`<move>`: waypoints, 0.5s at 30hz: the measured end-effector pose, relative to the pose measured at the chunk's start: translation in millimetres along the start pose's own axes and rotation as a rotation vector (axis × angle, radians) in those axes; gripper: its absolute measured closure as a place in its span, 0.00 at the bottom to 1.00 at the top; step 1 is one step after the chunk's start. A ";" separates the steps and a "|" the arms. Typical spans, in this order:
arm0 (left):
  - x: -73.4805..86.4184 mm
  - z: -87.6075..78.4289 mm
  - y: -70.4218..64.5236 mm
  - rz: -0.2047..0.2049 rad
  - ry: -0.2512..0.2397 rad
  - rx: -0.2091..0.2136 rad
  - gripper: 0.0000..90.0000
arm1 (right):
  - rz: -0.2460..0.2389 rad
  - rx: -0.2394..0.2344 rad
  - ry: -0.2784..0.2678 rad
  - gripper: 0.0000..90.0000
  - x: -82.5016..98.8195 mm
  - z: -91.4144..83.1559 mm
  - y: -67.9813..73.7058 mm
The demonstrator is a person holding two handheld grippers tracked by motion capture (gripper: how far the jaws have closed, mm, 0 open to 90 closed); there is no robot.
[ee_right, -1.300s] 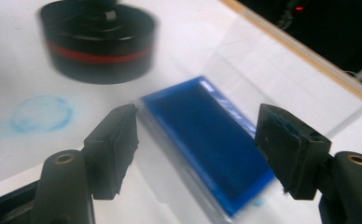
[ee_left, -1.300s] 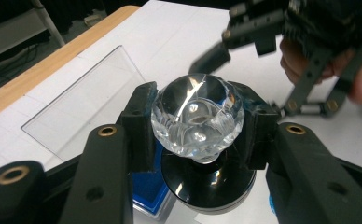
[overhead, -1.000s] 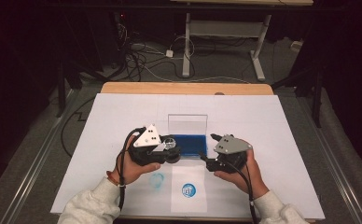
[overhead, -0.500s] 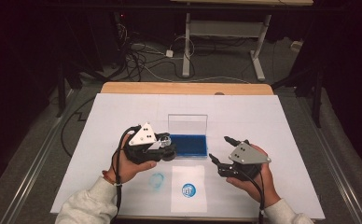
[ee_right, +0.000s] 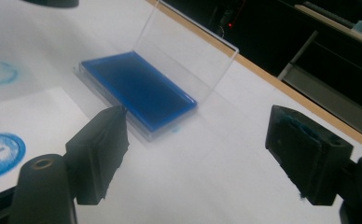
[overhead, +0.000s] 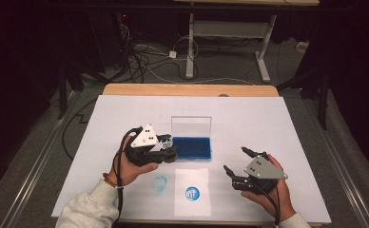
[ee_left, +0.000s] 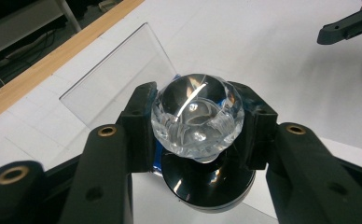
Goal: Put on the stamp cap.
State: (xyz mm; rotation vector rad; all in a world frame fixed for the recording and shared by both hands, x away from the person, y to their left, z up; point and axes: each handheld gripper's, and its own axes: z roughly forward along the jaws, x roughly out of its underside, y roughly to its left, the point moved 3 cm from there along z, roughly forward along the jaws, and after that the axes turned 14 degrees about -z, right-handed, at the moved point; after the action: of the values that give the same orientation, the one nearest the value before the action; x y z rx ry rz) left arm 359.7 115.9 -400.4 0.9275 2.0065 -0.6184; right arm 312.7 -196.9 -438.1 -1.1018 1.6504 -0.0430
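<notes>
meanwhile left gripper (overhead: 166,148) pinches the stamp (ee_left: 197,116) beside the ink pad (overhead: 190,148); right gripper (overhead: 236,164), jaws just spreading, hangs apart.

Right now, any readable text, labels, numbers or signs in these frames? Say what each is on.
No text can be read for certain.
Round blue stamp print on the white paper sheet: a mark inside the ring, perhaps an "H" in the right gripper view, too cropped and blurred to confirm.
Faint blue ring smudge on the table cover: no letters visible.
Blue ink pad, its clear lid, crystal-handled stamp: no label seen.
</notes>
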 end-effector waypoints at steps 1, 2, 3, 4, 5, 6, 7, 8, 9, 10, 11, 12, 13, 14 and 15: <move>0.0 0.0 0.1 0.000 -0.001 0.000 0.60 | 0.002 0.007 0.005 0.24 2.0 -1.6 -0.1; 0.0 -0.1 0.1 0.001 -0.001 0.000 0.60 | 0.009 0.011 0.008 0.23 4.1 -3.2 -0.5; -0.1 -0.3 0.2 0.000 -0.002 -0.002 0.60 | 0.014 0.019 0.006 0.23 6.5 -4.8 -1.2; -0.1 -0.3 0.4 -0.002 -0.004 -0.001 0.60 | 0.017 0.028 0.006 0.23 9.0 -6.4 -1.5; 0.0 -0.2 0.4 -0.002 -0.002 0.000 0.60 | 0.017 0.041 0.010 0.24 11.5 -8.1 -1.8; 0.1 -0.2 0.5 0.000 0.000 -0.003 0.60 | 0.017 0.052 0.014 0.24 14.0 -9.7 -2.1; 0.2 -0.3 0.7 0.000 0.000 -0.005 0.60 | 0.021 0.055 0.016 0.24 16.6 -11.2 -2.7; 0.2 -0.3 0.8 -0.002 -0.001 -0.002 0.60 | 0.029 0.052 0.018 0.24 19.2 -12.6 -3.2; 0.2 -0.3 0.9 -0.001 0.000 -0.005 0.60 | 0.037 0.056 0.020 0.24 22.0 -13.9 -3.2; 0.2 -0.3 1.0 -0.001 -0.001 -0.005 0.60 | 0.038 0.058 0.026 0.24 24.7 -15.0 -3.2; 0.2 -0.3 1.2 -0.002 -0.001 -0.003 0.60 | 0.036 0.052 0.029 0.24 27.2 -16.1 -3.0; 0.1 -0.2 1.2 -0.002 0.000 -0.002 0.60 | 0.035 0.043 0.028 0.24 29.7 -17.2 -2.9; 0.2 0.0 1.2 -0.001 0.001 -0.002 0.60 | 0.035 0.039 0.032 0.24 32.1 -18.3 -2.8; 0.1 0.0 1.3 0.001 0.002 -0.005 0.60 | 0.035 0.039 0.042 0.24 34.7 -19.4 -2.6; -0.1 -0.2 1.4 0.002 0.000 -0.003 0.60 | 0.031 0.041 0.049 0.24 37.4 -20.4 -3.1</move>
State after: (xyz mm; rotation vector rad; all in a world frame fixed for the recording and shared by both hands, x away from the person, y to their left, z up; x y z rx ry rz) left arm 360.7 116.9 -400.3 0.9277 2.0059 -0.6134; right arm 299.9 -233.5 -456.0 -1.0508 1.7027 -0.0837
